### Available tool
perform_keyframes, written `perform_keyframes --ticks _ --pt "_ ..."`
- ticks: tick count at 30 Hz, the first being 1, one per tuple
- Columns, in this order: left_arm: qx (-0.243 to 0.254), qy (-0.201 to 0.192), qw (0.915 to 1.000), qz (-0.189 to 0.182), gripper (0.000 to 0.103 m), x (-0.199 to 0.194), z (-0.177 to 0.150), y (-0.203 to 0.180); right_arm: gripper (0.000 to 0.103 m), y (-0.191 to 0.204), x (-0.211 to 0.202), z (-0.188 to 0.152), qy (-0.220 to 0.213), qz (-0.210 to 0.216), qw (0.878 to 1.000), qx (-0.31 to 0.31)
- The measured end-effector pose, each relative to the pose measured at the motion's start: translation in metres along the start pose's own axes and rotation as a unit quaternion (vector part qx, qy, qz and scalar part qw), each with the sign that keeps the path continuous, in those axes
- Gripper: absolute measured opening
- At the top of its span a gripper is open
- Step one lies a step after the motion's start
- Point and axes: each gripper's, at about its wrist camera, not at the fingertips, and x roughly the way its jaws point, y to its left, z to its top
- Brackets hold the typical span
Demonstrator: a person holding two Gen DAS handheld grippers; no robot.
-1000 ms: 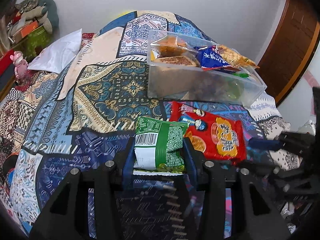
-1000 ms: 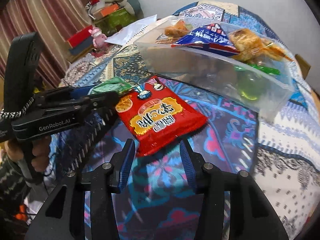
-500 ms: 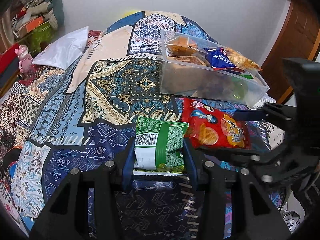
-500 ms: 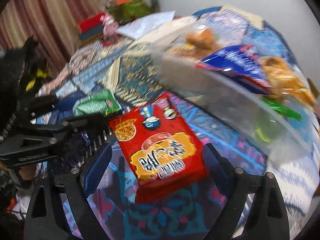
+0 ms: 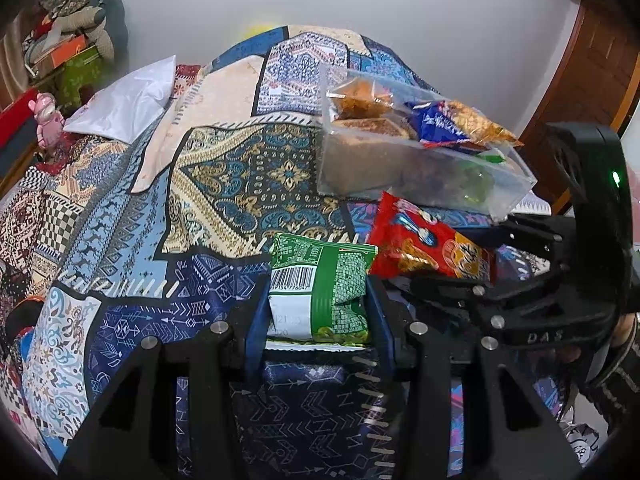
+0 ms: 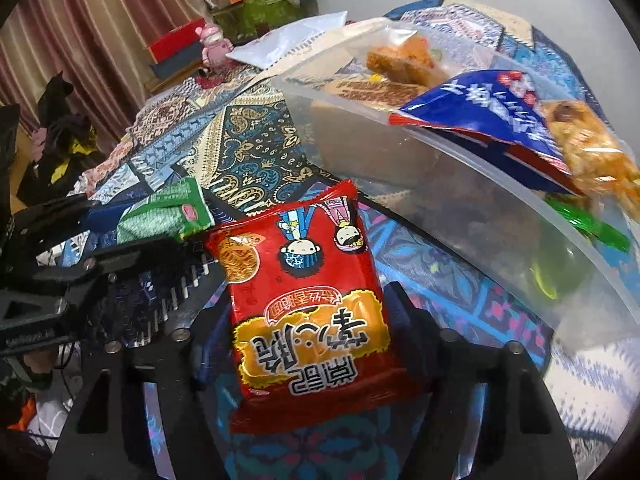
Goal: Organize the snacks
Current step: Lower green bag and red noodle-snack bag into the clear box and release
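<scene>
I have the left gripper (image 5: 318, 312) clenched on the green snack packet (image 5: 320, 292), held just above the patterned bed cover (image 5: 224, 184). The right gripper (image 6: 310, 320) straddles the red noodle packet (image 6: 308, 304); its fingers appear to touch the packet's sides, but I cannot tell whether they grip. The clear plastic bin (image 6: 460, 184) on the bed holds orange-brown snack bags (image 6: 404, 60), a blue packet (image 6: 492, 108) lying over its rim, and something green (image 6: 588, 224), blurred.

Left gripper (image 5: 318, 320) clamping green snack packet (image 5: 320, 292); red packet (image 5: 428, 244) beside; clear bin (image 5: 408, 168) of snacks behind, on patterned bedspread (image 5: 224, 176)
</scene>
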Motion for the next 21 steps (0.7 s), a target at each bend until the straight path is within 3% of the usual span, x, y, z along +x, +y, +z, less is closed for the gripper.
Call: perform_keyframes --ticks 9,21 --pt "0.013 -0.033 0.9993 -0.013 0.046 -0.021 0.022 -0.021 0.067 -0.003 -0.051 -0.013 -0.050 -0.027 0.998 0.013" --pt "0.044 -0.092 0.9944 -0.028 0.046 -0.022 0.094 -0.059 0.067 -0.058 -0.101 0.010 -0.145 -0.071 0.982 0.099"
